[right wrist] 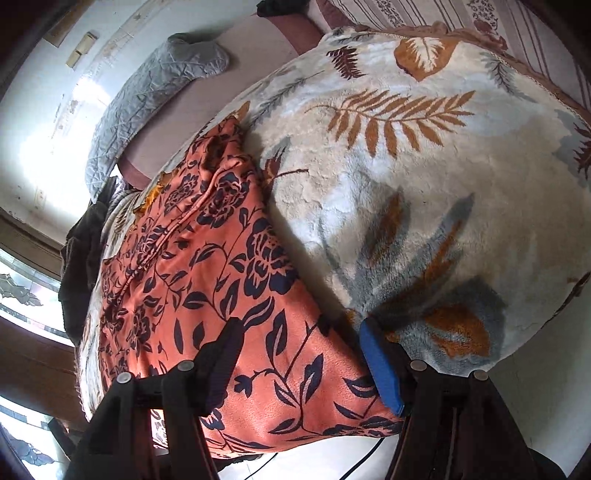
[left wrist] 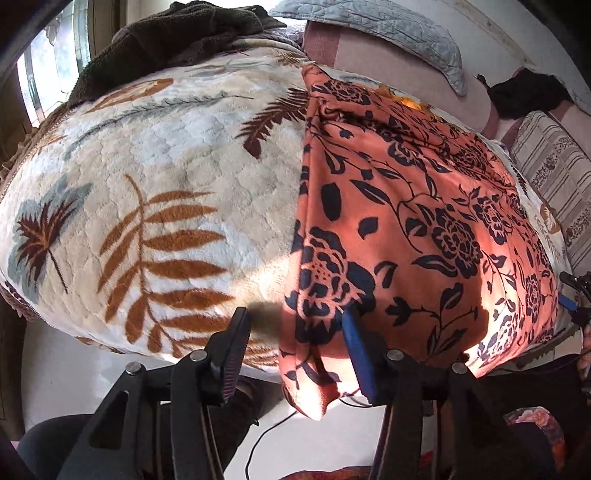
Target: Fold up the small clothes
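Note:
An orange garment with a dark blue flower print [left wrist: 406,206] [right wrist: 207,280] lies flat on a cream leaf-print blanket [left wrist: 166,177] [right wrist: 424,177]. Its near edge hangs over the bed's edge. My left gripper [left wrist: 295,332] points down at the garment's near left corner. The jaws stand apart: the blue pad [left wrist: 356,350] lies against the cloth and the black pad [left wrist: 234,343] stays clear of it. My right gripper [right wrist: 301,354] straddles the near right corner, wide apart, with the cloth flat between the pads. The right gripper's blue tip [left wrist: 569,302] also shows in the left wrist view.
A grey quilted pillow [left wrist: 388,26] [right wrist: 147,92] and a dark brown garment [left wrist: 177,33] lie at the far end of the bed. A striped cushion [left wrist: 554,177] sits beside the blanket. White floor with a black cable [left wrist: 266,435] lies below the bed edge.

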### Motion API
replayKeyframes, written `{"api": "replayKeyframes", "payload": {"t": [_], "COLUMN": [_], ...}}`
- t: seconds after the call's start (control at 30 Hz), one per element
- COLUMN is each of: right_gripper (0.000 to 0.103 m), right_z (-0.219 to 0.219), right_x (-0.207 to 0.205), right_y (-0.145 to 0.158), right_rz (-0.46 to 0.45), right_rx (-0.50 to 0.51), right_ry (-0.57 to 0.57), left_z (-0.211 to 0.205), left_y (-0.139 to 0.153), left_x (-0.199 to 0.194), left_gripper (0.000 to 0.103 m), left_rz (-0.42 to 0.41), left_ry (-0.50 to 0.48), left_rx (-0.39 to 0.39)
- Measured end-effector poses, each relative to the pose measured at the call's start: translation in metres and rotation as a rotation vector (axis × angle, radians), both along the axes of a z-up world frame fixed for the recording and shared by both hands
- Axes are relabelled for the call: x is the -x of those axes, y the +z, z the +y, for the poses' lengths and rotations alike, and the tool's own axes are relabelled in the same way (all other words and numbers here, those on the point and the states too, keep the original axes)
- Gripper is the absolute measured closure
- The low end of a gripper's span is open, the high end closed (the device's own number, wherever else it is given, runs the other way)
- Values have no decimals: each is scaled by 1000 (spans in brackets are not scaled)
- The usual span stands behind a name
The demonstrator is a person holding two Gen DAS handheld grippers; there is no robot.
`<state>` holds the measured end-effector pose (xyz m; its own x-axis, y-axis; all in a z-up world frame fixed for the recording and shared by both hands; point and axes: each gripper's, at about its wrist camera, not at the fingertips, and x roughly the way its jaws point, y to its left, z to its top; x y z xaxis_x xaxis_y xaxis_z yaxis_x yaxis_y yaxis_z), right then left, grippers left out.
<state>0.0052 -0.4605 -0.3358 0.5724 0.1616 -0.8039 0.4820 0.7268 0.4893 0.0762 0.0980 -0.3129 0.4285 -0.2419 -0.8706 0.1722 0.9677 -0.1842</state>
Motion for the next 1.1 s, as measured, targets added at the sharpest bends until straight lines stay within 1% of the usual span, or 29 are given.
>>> {"api": "replayKeyframes", "payload": {"t": [0.03, 0.07, 0.13, 0.17, 0.2, 0.23, 0.27, 0.3, 0.33, 0.4, 0.47, 0.5, 0.53, 0.57, 0.6, 0.63, 0.67, 0.7, 0.73, 0.8, 0.83, 0.87, 0.93, 0.97, 1.0, 1.03, 1.07, 1.1], "right_gripper": [34, 34, 34, 34, 34, 34, 34, 34, 34, 34, 34, 35, 36, 48, 67, 75, 87, 90, 90, 90, 90, 86, 86, 85, 80, 77, 72, 67], "right_z": [1, 1, 0, -2, -4, -6, -9, -12, -15, -18, -11, -4, 3, 11, 19, 25, 31, 34, 36, 36, 35, 34, 32, 31, 31, 32, 33, 35], "right_x": [-1, -2, -1, 0, 2, 4, 7, 10, 12, 12, 6, 2, 0, -4, -6, -8, -8, -7, -6, -3, -3, -4, -7, -9, -11, -12, -14, -16], "right_y": [-2, -5, -9, -11, -12, -12, -11, -9, -8, -10, -17, -15, -13, -13, -12, -12, -11, -8, -5, 2, 3, 1, -5, -9, -11, -13, -15, -16], "right_rz": [13, 28, 46, 46, 45, 42, 35, 26, 18, 17, 68, 82, 90, 102, 123, 139, 135, 122, 101, 68, 60, 72, 120, 142, 162, 178, 187, 191], "right_rx": [-3, -9, -34, -51, -62, -66, -61, -51, -45, -59, -57, -13, 27, 45, 77, 111, 108, 96, 84, 74, 64, 52, 38, 34, 38, 48, 60, 70], "right_ry": [6, 13, 18, 16, 10, 0, -18, -42, -60, -61, -10, 19, 51, 92, 128, 160, 193, 212, 224, 231, 237, 239, 234, 234, 233, 238, 252, 268], "left_z": [-4, -8, -14, -15, -15, -15, -15, -15, -13, -10, -4, -3, -3, -3, -4, -5, -4, -4, -3, 1, 1, -1, -6, -7, -9, -11, -12, -13], "left_y": [-4, -7, -10, -9, -9, -9, -8, -7, -5, -6, -6, -6, -6, -6, -6, -6, -5, -4, -4, 0, 1, 2, 0, -1, -2, -3, -5, -5], "left_x": [1, 2, 5, 5, 4, 4, 2, 2, 1, -2, -3, -3, -4, -3, -2, -1, 0, 0, 0, 1, 2, 3, 1, 1, 0, -1, -1, -2], "left_gripper": [44, 42, 42, 42, 46, 59, 69, 73, 78, 79, 78, 76, 72, 71, 71, 71, 81, 88, 94, 94, 94, 94, 94, 91, 88, 81, 78, 78], "left_rz": [28, 45, 32, 26, 25, 24, 21, 17, 14, 20, 30, 33, 37, 36, 32, 28, 20, 17, 17, 6, -1, -5, -1, 1, 4, 9, 15, 14], "left_ry": [-27, -42, -45, -47, -48, -44, -40, -38, -37, -32, -25, -24, -29, -33, -35, -36, -34, -31, -31, -30, -38, -47, -57, -58, -62, -67, -71, -71], "left_rx": [2, -16, -50, -41, -29, -24, -22, -11, 6, 29, 49, 59, 69, 71, 66, 60, 56, 60, 80, 101, 98, 87, 63, 58, 54, 55, 59, 55]}}
